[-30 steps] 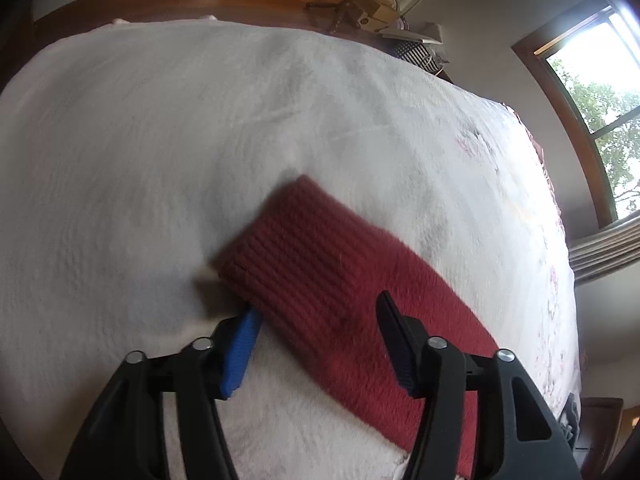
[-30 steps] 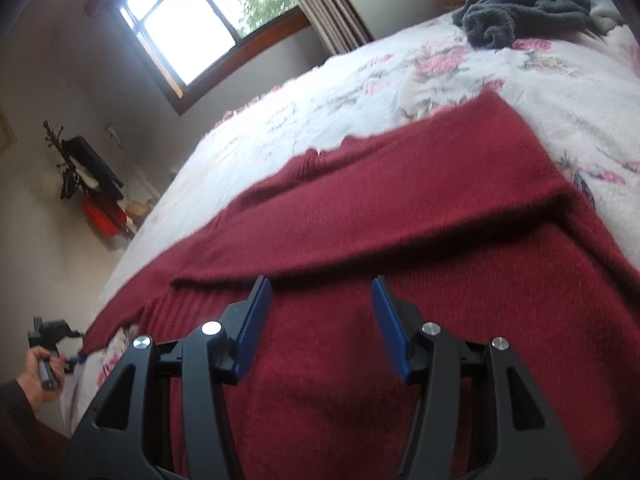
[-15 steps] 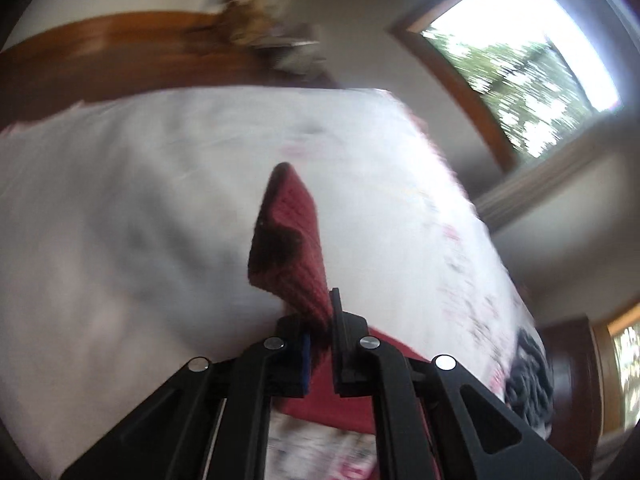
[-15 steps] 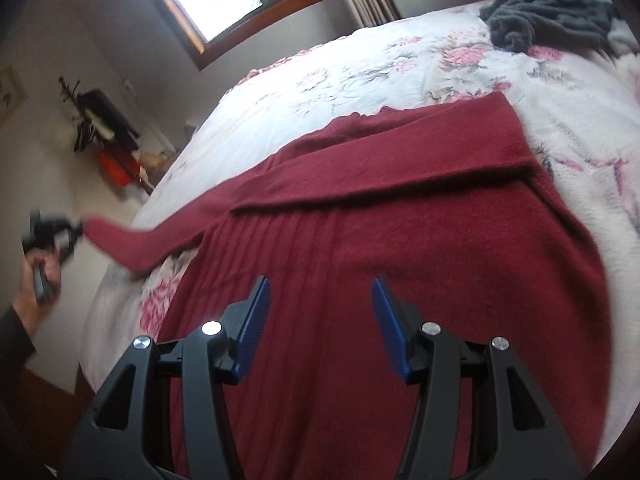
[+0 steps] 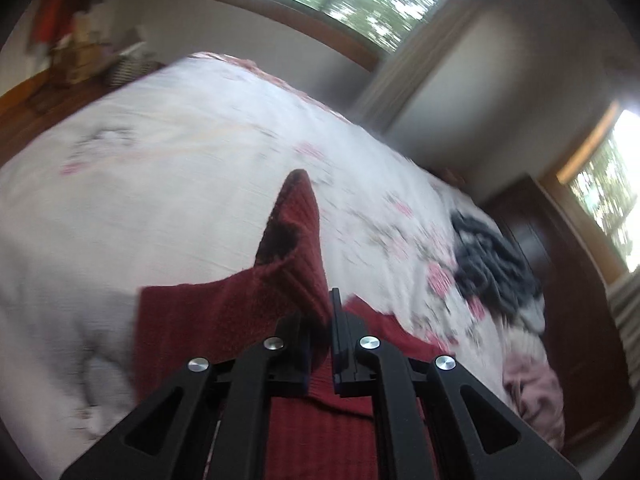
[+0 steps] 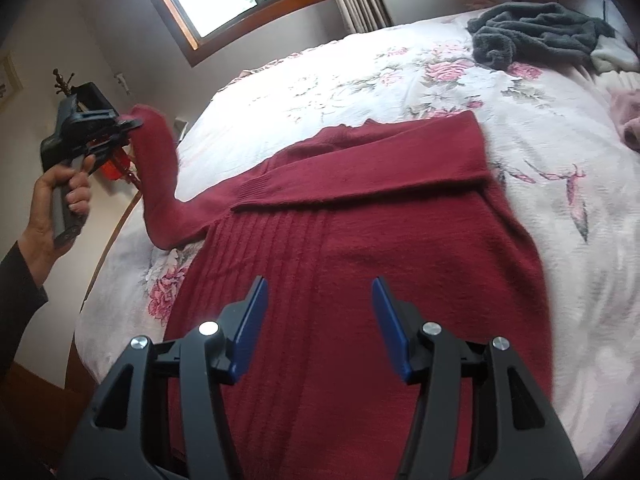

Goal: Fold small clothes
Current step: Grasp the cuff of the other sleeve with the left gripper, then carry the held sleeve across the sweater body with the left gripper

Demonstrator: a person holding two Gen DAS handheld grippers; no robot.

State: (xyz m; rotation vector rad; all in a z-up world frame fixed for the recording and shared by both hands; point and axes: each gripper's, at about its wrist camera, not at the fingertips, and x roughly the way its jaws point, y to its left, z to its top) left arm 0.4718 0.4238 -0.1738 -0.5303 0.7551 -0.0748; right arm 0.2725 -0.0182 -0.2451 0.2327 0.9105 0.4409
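Garment: red sweater (image 6: 360, 280) lies flat on the flowered bedspread (image 6: 360, 80), one sleeve (image 6: 380, 168) already folded across the chest.
Left tongs (image 5: 320, 320): clenched on the cuff of the other sleeve (image 6: 160, 168), which is raised off the bed at the sweater's left side.
Right tongs (image 6: 316, 316): released, jaws wide, hovering over the lower body of the sweater; nothing between them.
Step in hand: judged to be carrying the raised sleeve across the chest.
Method: keep the cuff high enough to clear the knit, lay the sleeve over the folded one, release only once it lies flat.
Risk: soft knit may twist or bunch at the shoulder.
Other items: dark garment (image 6: 536, 32) well apart near the far edge.
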